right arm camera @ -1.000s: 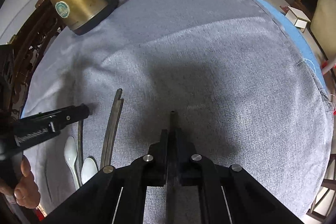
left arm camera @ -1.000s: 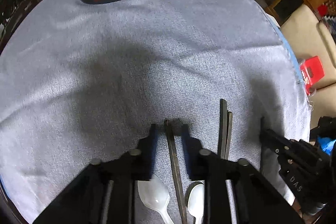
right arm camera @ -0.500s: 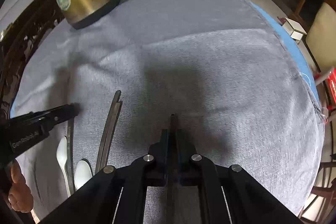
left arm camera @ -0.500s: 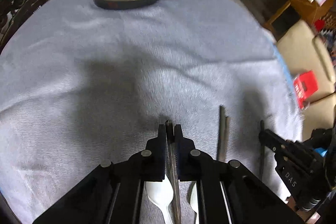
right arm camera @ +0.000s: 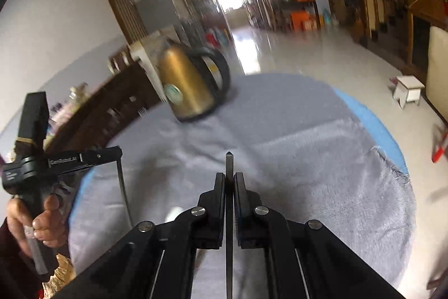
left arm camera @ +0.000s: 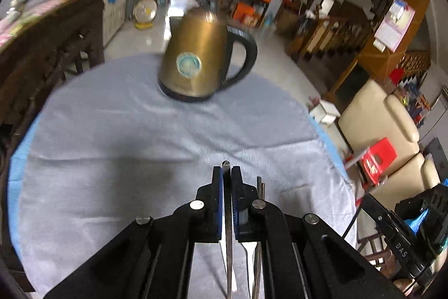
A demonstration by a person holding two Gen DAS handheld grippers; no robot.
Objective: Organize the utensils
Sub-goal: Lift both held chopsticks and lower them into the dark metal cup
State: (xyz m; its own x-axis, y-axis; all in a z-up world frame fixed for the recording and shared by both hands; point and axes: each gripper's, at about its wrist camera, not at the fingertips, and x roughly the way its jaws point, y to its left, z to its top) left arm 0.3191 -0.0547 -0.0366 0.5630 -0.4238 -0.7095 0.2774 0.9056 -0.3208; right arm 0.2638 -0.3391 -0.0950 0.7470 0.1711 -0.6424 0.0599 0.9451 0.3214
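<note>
My left gripper (left arm camera: 226,173) is shut on a dark chopstick (left arm camera: 229,257) whose tip pokes out past the pads. It hangs above the grey tablecloth (left arm camera: 126,173). Below it lie two white spoons (left arm camera: 249,248) and a pair of dark chopsticks (left arm camera: 260,187). My right gripper (right arm camera: 229,178) is shut on another dark chopstick (right arm camera: 229,159), also lifted off the cloth. In the right wrist view the left gripper (right arm camera: 117,153) shows at the left, its chopstick (right arm camera: 123,187) slanting down from the pads, with a hand (right arm camera: 42,223) on the handle. In the left wrist view the right gripper (left arm camera: 364,198) shows at the lower right.
A brass-coloured kettle (left arm camera: 196,60) with a black handle stands at the table's far side, also in the right wrist view as kettle (right arm camera: 187,86). Dark wooden chairs (left arm camera: 42,60) line the left edge. A cream sofa (left arm camera: 378,116) and a red stool (left arm camera: 378,156) stand off the right edge.
The left gripper shut on the chopstick between its fingers. Both grippers then rose off the cloth with a chopstick each, and both views tilted up towards the room.
</note>
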